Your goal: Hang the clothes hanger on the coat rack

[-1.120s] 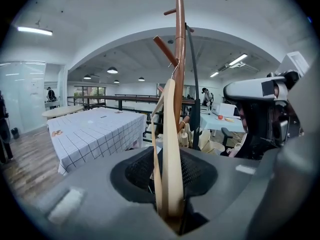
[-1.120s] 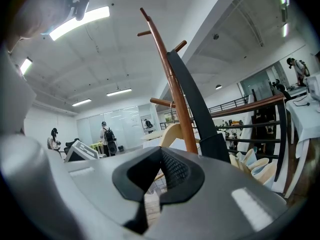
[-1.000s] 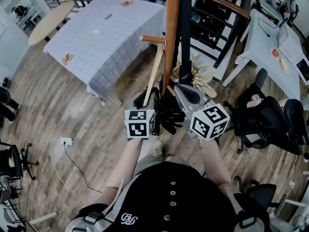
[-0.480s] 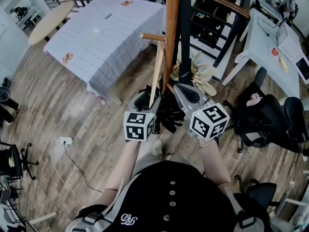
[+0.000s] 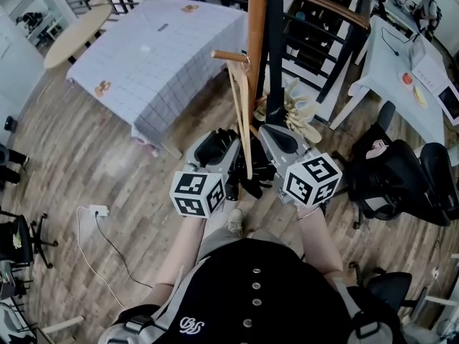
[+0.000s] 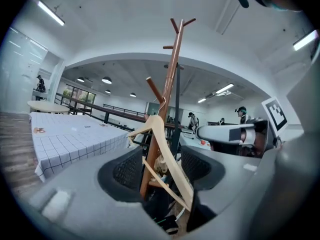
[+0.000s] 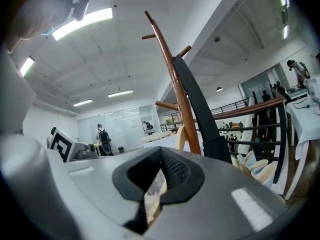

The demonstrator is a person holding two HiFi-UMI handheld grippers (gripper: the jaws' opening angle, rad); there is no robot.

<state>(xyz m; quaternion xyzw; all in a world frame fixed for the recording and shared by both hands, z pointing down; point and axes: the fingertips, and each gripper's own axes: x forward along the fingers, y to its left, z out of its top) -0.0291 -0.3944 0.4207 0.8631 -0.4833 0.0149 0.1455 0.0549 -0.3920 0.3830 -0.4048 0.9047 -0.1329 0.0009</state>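
Note:
The pale wooden hanger (image 5: 244, 113) hangs by its hook from a side peg (image 5: 228, 56) of the brown coat rack pole (image 5: 257, 41). Its lower end dangles between my two grippers. My left gripper (image 5: 217, 145) is just left of it, and its jaws are opening. In the left gripper view the hanger (image 6: 167, 156) sits between the wide-apart pads (image 6: 129, 170) without touching them. My right gripper (image 5: 271, 136) stays level to the right of the hanger. Its jaws are close together with only a thin slit and grip nothing. In the right gripper view the pole (image 7: 176, 94) rises just ahead.
A table with a checked cloth (image 5: 154, 49) stands at the back left. A white desk (image 5: 401, 63) and black office chairs (image 5: 401, 178) are on the right. A dark railing (image 5: 330, 20) and pale fan-shaped things (image 5: 297, 113) sit behind the rack. A cable (image 5: 100, 228) lies on the wooden floor.
My left gripper's jaws have opened and let go of the hanger, then drew back toward me. The hanger now hangs free from the peg, its lower end swung to the right. My right gripper kept still.

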